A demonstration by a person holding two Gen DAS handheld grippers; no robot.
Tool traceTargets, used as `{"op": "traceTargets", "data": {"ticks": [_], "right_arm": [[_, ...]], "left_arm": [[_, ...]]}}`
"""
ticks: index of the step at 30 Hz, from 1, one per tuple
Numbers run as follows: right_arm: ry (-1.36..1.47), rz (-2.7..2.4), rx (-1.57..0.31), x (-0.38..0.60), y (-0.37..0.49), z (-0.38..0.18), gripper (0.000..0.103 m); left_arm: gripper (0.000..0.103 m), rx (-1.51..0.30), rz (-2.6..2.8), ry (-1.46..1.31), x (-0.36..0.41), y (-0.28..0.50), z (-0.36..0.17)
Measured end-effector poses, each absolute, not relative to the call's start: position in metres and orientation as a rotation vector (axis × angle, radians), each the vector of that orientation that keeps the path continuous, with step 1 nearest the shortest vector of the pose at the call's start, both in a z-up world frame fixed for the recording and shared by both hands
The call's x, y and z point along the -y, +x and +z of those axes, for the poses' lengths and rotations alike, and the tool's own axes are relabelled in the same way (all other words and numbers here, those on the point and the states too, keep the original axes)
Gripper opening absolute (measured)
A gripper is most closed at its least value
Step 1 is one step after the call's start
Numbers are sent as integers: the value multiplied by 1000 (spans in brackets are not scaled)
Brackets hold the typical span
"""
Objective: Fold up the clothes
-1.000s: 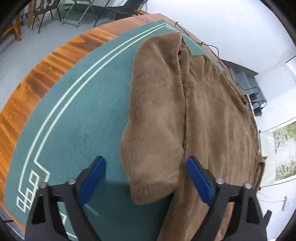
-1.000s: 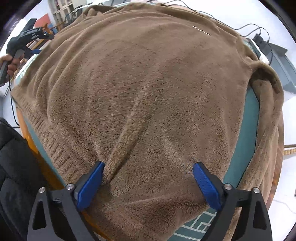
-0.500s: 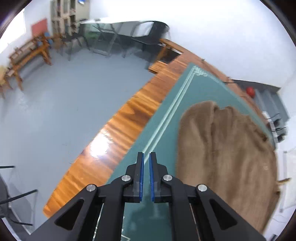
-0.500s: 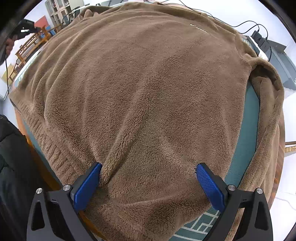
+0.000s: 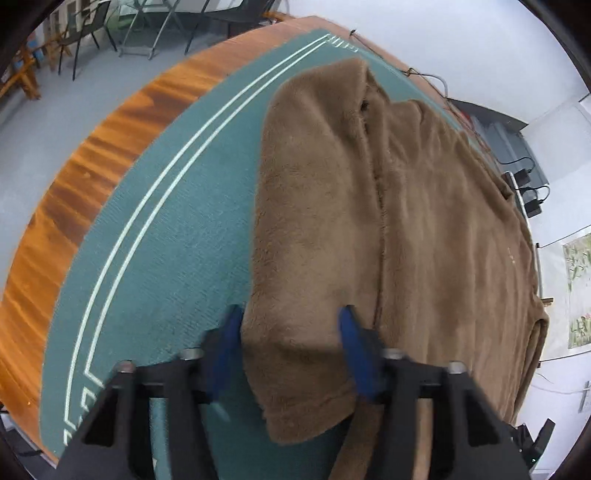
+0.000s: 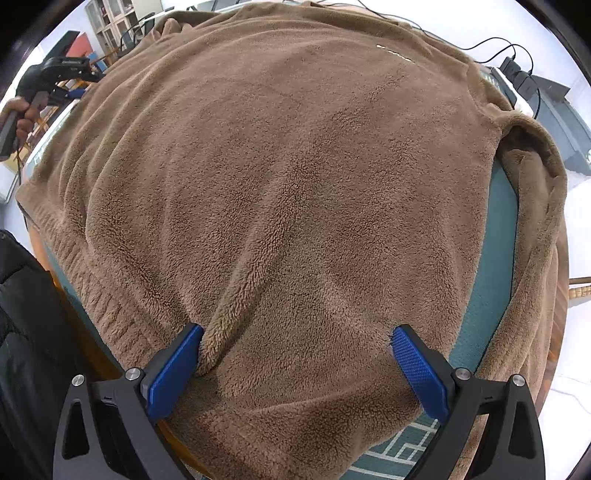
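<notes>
A brown fleece sweater (image 6: pixel 295 184) lies spread on a green mat (image 5: pixel 166 240) over a wooden table. In the left wrist view its folded sleeve (image 5: pixel 314 221) lies over the body. My left gripper (image 5: pixel 291 350) is open, its blurred blue fingers straddling the sleeve's cuff end. My right gripper (image 6: pixel 295 362) is open wide, its fingers pressed on the sweater's body near the ribbed hem (image 6: pixel 110 306). The left gripper also shows far left in the right wrist view (image 6: pixel 62 79), held by a hand.
The table's wooden edge (image 5: pixel 92 147) curves along the left. Chairs (image 5: pixel 92 29) stand on the grey floor beyond. Cables and chargers (image 5: pixel 524 184) lie at the far side. A dark jacket (image 6: pixel 22 350) is at the near left of the right wrist view.
My left gripper, shut and raised away half a second ago, has come back down and opened around the sleeve's cuff end. The right gripper has stayed put.
</notes>
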State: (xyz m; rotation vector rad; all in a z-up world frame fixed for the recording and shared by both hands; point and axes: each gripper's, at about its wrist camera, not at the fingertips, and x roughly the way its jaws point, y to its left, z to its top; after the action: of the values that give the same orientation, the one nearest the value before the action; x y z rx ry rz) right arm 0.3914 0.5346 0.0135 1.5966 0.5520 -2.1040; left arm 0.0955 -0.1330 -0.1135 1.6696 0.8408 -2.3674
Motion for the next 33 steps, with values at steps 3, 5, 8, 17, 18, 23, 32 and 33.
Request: {"op": "traceTargets", "data": {"ticks": [3,5,8,17,18,23,32,33], "right_arm": [[1595,-2100,-554,-539,393,15,102],[1594,-2098,-556,-543,394,17,102],[1592,-2101,-555,-546,397,18,102],[1588,-2106,-547,-561,405,25,102],[1590,-2106,-547,-563,406,26,102],[1645,-2065,-555,-571,403,30,102],[1697,-2119,-317,-603,355,79,102],[1677,-2161,-304,-608,343,89,102]], "left_arm": [[14,-834,-2355,1643,131,94,-111],[13,-777,-2367,1614,129,94,-103],[12,-633,-2372,1485,140,95,-74],[13,-446,-2245,1128,228,112,23],[14,-439,-2240,1155,230,110,20],[22,-418,-2176,1345,220,98,-16],[56,-405,-2226,1273,203,66,4],[60,-401,-2240,1248,202,62,11]]}}
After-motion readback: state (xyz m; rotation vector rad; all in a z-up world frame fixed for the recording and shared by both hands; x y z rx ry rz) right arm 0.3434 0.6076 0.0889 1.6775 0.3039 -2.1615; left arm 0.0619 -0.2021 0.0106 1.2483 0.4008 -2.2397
